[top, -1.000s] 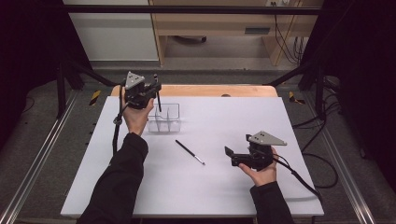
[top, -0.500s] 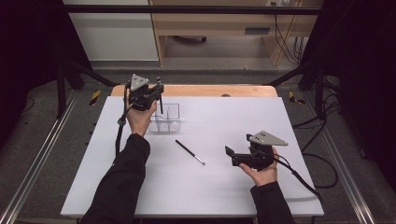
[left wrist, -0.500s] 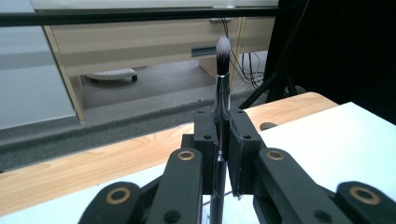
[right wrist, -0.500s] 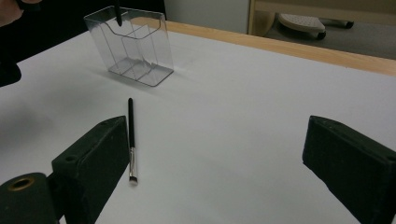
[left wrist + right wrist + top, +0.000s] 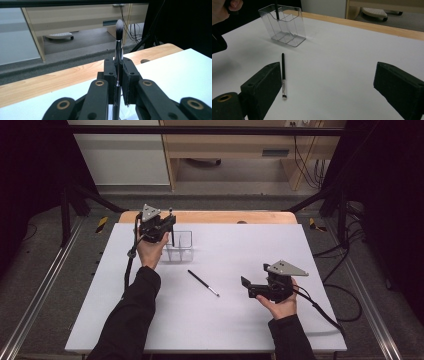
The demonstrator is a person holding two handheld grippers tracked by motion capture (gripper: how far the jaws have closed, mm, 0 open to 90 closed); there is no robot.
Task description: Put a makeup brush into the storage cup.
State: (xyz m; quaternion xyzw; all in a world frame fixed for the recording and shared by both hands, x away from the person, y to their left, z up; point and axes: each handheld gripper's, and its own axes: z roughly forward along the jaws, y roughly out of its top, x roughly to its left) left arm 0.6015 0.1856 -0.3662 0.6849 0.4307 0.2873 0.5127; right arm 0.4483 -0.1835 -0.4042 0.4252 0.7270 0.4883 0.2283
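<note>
The makeup brush (image 5: 119, 50) stood upright, bristles up, clamped between the jaws of the left hand-held gripper (image 5: 118, 75), handle running down toward the clear organizer (image 5: 179, 246). In the right gripper view the black handle dipped inside the organizer's far-left compartment, at about ten o'clock on the white tabletop (image 5: 250, 250) as the high view had it. The left hand-held gripper (image 5: 159, 226) hung just above the organizer's left edge, clenched tight on that brush.

Out from there, a second brush (image 5: 203, 283), thin and black with a silver ferrule, lay flat near the centre of the tabletop, tip pointing toward four o'clock, well apart from the organizer. In the right gripper view it (image 5: 283, 75) lay just beside the left jaw.

At four o'clock, the right hand-held gripper (image 5: 250, 287) sat low over the tabletop, jaws spread wide, nothing between them, aimed toward nine o'clock.
</note>
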